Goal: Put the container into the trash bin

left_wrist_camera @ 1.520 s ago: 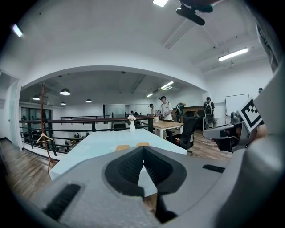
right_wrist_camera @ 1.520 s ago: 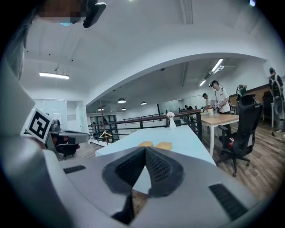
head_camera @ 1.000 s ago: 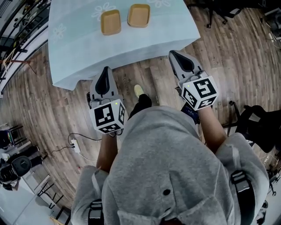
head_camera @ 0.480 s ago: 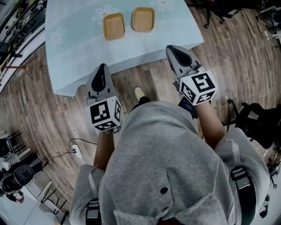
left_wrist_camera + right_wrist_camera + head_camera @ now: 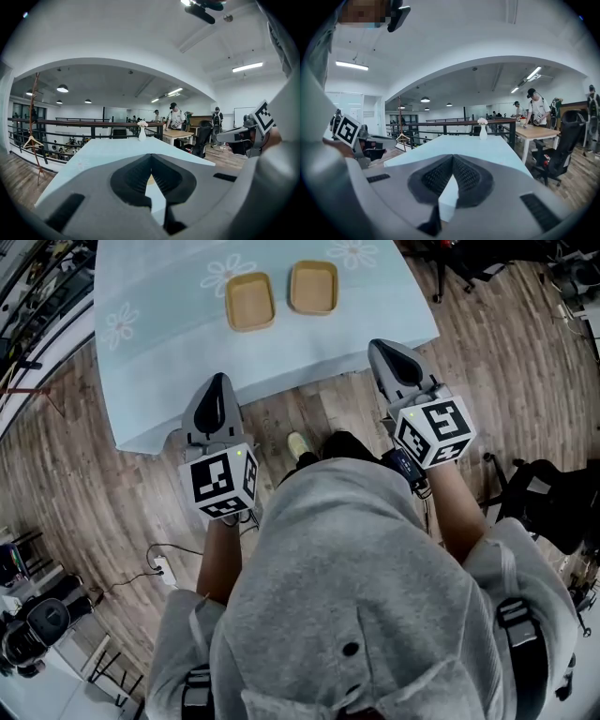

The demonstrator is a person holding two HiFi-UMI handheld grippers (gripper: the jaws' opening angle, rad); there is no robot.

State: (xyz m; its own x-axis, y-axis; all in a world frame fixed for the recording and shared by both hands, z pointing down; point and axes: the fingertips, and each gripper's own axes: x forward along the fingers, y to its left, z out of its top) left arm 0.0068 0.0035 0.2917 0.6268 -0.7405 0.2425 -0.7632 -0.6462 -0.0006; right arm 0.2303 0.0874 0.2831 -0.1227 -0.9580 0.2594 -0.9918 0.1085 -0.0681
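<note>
Covering most of the head view, a wooden floor (image 5: 84, 474) is seen beneath everything else, and a surface (image 5: 169, 362) draped in a pale blue cloth with white flower prints fills the far part of it. A person in a grey hooded top (image 5: 356, 596) is seen from above at the near side, with a yellowish shoe (image 5: 297, 442) showing on the floor just short of the surface's near edge. The left gripper (image 5: 217, 382) is held out on the left with its tip over that near edge, and the right gripper (image 5: 382, 348) is held out on the right, level with it and well apart from it. The jaws of each gripper are closed tip to tip, and nothing is gripped between them. Two shallow tan containers are set side by side on the far half of the surface, the left container (image 5: 250, 301) and the right container (image 5: 313, 287), close together but not touching, and well apart from both grippers. A small white vase (image 5: 142, 133) with flowers is seen at the far end of the surface.
</note>
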